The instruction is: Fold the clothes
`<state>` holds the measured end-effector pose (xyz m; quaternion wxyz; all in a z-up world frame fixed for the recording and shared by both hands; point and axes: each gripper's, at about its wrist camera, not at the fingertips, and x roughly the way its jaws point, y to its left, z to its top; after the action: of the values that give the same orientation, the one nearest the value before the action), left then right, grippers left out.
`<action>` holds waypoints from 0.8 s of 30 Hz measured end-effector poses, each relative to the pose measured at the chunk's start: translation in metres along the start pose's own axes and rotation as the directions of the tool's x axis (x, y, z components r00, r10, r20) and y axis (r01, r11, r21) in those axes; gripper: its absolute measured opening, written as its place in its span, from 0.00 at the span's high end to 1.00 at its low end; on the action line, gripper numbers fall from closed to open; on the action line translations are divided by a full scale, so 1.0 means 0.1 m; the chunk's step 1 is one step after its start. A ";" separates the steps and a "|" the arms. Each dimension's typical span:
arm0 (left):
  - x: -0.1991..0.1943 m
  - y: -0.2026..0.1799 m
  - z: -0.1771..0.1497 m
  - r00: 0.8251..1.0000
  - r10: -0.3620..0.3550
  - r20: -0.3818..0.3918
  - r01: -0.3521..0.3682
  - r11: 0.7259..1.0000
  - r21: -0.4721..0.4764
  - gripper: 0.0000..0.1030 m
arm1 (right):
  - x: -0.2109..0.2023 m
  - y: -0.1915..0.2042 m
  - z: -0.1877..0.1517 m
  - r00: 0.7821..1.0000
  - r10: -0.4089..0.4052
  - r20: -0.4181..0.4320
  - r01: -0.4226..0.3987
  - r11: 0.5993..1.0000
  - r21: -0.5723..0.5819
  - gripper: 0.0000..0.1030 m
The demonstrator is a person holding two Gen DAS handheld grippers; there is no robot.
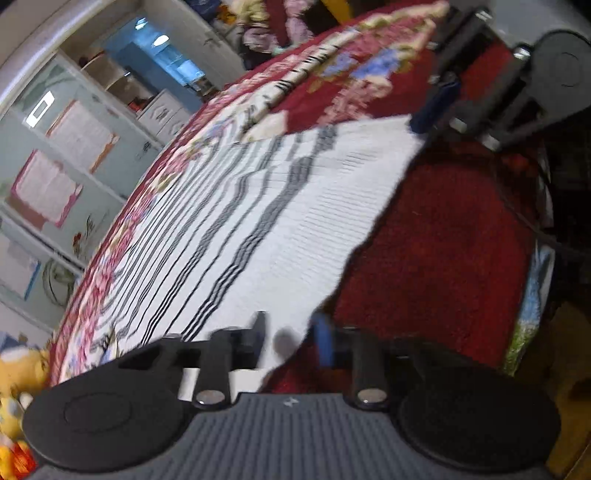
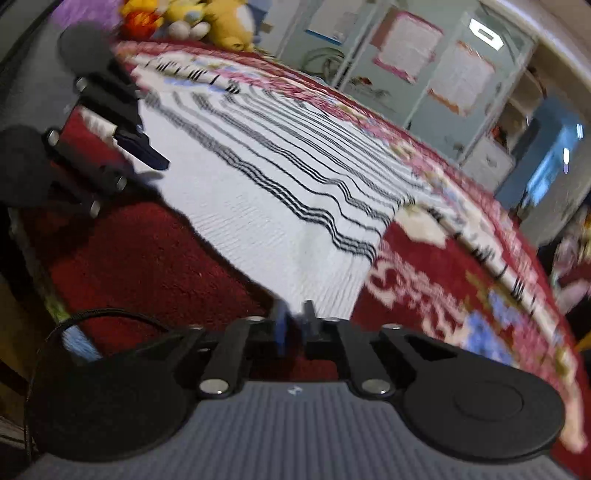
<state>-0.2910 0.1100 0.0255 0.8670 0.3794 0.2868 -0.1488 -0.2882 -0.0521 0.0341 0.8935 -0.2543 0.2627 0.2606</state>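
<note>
A white knitted garment with black wavy stripes (image 1: 280,206) (image 2: 258,192) lies spread flat on a red floral blanket (image 1: 436,251) (image 2: 147,266). My left gripper (image 1: 290,332) is at the garment's near edge, open, with the cloth's hem lying between its black and blue fingers. It also shows in the right wrist view as the left gripper (image 2: 147,155) at the cloth's far corner. My right gripper (image 2: 294,321) has its fingers close together on the garment's near corner. The left wrist view shows the right gripper (image 1: 432,107) at the other corner of that same edge.
The blanket covers a bed. Stuffed toys (image 2: 207,22) (image 1: 18,373) are piled at one end of it. Pale cabinets with pink-framed panels (image 1: 62,158) (image 2: 436,62) stand beyond the far side. A black cable (image 2: 74,321) loops by my right gripper.
</note>
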 end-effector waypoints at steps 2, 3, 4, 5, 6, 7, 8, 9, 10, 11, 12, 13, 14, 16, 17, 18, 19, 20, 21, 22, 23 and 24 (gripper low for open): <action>-0.13 0.16 -0.05 0.999 -0.035 0.017 0.036 0.995 -0.092 0.35 | -0.02 -0.18 -0.05 0.999 0.040 0.012 -0.042 0.989 0.141 0.50; -0.21 0.24 -0.10 0.998 -0.056 0.033 0.060 0.988 -0.145 0.32 | -0.01 -0.28 -0.08 0.998 0.059 0.020 -0.062 0.973 0.223 0.50; -0.28 0.32 -0.15 0.997 -0.065 0.048 0.074 0.977 -0.198 0.32 | 0.01 -0.39 -0.11 0.997 0.077 0.029 -0.082 0.949 0.303 0.50; -0.33 0.41 -0.21 0.997 -0.055 0.056 0.068 0.963 -0.262 0.32 | 0.02 -0.49 -0.14 0.995 0.094 0.040 -0.102 0.919 0.381 0.50; -0.38 0.51 -0.28 0.998 -0.035 0.059 0.053 0.940 -0.337 0.32 | 0.03 -0.60 -0.17 0.993 0.110 0.052 -0.121 0.882 0.455 0.50; -0.40 0.61 -0.34 0.998 -0.016 0.057 0.038 0.912 -0.408 0.32 | 0.04 -0.70 -0.20 0.990 0.125 0.065 -0.140 0.838 0.527 0.50; -0.42 0.73 -0.41 0.999 0.007 0.049 0.017 0.876 -0.482 0.32 | 0.06 -0.81 -0.23 0.987 0.138 0.080 -0.158 0.789 0.594 0.50; -0.42 0.87 -0.50 0.999 0.033 0.030 -0.011 0.828 -0.561 0.32 | 0.07 -0.92 -0.26 0.984 0.150 0.095 -0.176 0.733 0.657 0.50; -0.40 1.01 -0.60 0.998 0.056 0.002 -0.042 0.773 -0.633 0.32 | 0.08 -1.02 -0.29 0.981 0.161 0.112 -0.192 0.672 0.715 0.50; -0.39 1.15 -0.70 0.997 0.076 -0.028 -0.074 0.710 -0.700 0.32 | 0.09 -1.13 -0.32 0.977 0.171 0.129 -0.208 0.606 0.768 0.50; -0.36 1.30 -0.82 0.995 0.085 -0.059 -0.100 0.632 -0.768 0.32 | 0.13 -1.20 -0.33 0.973 0.183 0.139 -0.219 0.553 0.804 0.50; -0.32 1.43 -0.95 0.994 0.078 -0.081 -0.111 0.552 -0.826 0.32 | 0.22 -1.19 -0.31 0.970 0.204 0.130 -0.223 0.542 0.811 0.50; -0.26 1.52 -1.05 0.994 0.058 -0.092 -0.108 0.493 -0.864 0.32 | 0.32 -1.19 -0.29 0.967 0.226 0.121 -0.226 0.530 0.817 0.50; -0.12 1.66 -1.21 0.995 0.002 -0.103 -0.096 0.392 -0.915 0.32 | 0.49 -1.14 -0.26 0.958 0.266 0.111 -0.237 0.507 0.829 0.50; -0.05 1.73 -1.30 0.994 -0.027 -0.107 -0.091 0.339 -0.936 0.32 | 0.56 -1.10 -0.24 0.952 0.283 0.112 -0.246 0.495 0.833 0.50; 0.02 1.77 -1.37 0.993 -0.057 -0.107 -0.085 0.306 -0.948 0.32 | 0.61 -1.07 -0.23 0.946 0.299 0.124 -0.262 0.481 0.837 0.50; 0.09 1.79 -1.42 0.991 -0.075 -0.112 -0.085 0.293 -0.952 0.32 | 0.66 -1.04 -0.21 0.939 0.315 0.135 -0.277 0.466 0.840 0.51; 0.15 1.79 -1.45 0.990 -0.083 -0.111 -0.083 0.282 -0.956 0.33 | 0.70 -1.01 -0.20 0.934 0.327 0.143 -0.289 0.455 0.843 0.55; 0.19 1.78 -1.46 0.991 -0.093 -0.098 -0.070 0.272 -0.960 0.33 | 0.73 -0.99 -0.18 0.933 0.331 0.142 -0.289 0.453 0.844 0.59; 0.23 1.78 -1.47 0.992 -0.098 -0.081 -0.052 0.266 -0.963 0.33 | 0.76 -0.98 -0.17 0.932 0.334 0.139 -0.287 0.450 0.846 0.72; 0.25 1.79 -1.47 0.993 -0.098 -0.062 -0.033 0.270 -0.962 0.39 | 0.77 -0.98 -0.17 0.933 0.335 0.132 -0.280 0.446 0.850 0.91; 0.28 1.79 -1.46 0.993 -0.111 -0.040 -0.007 0.281 -0.960 0.79 | 0.76 -1.00 -0.18 0.935 0.332 0.127 -0.274 0.443 0.854 0.92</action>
<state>-0.2397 0.3369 0.0316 0.9007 -0.2179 0.3732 0.0434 -0.1789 -0.1109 0.0065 0.8306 0.2672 0.4241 0.2426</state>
